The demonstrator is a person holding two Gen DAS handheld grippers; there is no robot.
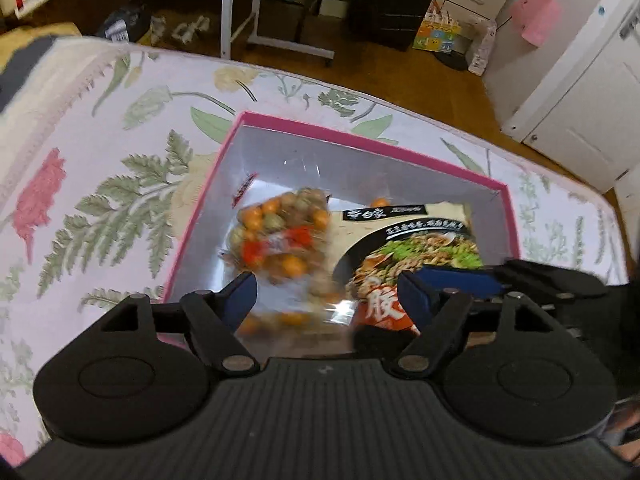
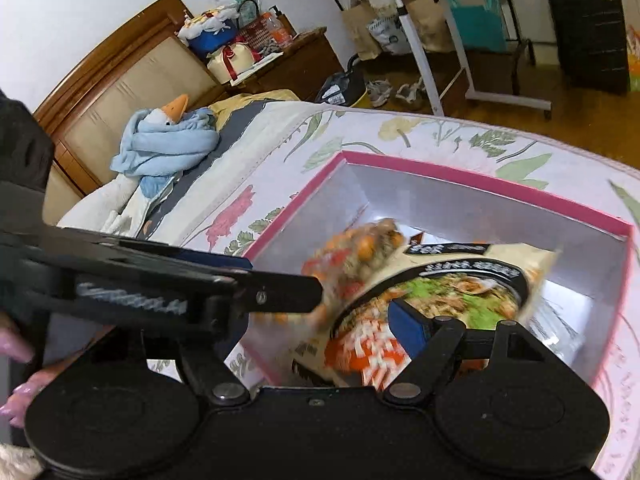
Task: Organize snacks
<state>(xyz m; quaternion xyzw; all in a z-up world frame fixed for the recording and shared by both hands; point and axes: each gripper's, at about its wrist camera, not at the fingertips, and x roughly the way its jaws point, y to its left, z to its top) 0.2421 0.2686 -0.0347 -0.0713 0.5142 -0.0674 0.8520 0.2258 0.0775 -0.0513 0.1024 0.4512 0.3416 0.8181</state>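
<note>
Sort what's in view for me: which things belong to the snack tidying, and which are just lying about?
Job:
- pink-rimmed cardboard box with silver lining
- clear bag of orange and green snack balls
- beige noodle packet with bowl photo

Lying about:
- blue-wrapped goose plush
- black hard-shell suitcase
- grey sneakers

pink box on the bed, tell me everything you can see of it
The pink box is an open, lidless rectangular carton with a bright pink rim and outer walls and a shiny silver lining. It sits flat on the floral bedspread, near the mattress edge. Inside are a clear bag of orange and green snack pieces, motion-blurred, and a noodle packet picturing a bowl, which leans against the box's wall. Both grippers hover above it; neither visibly touches the box.
</note>
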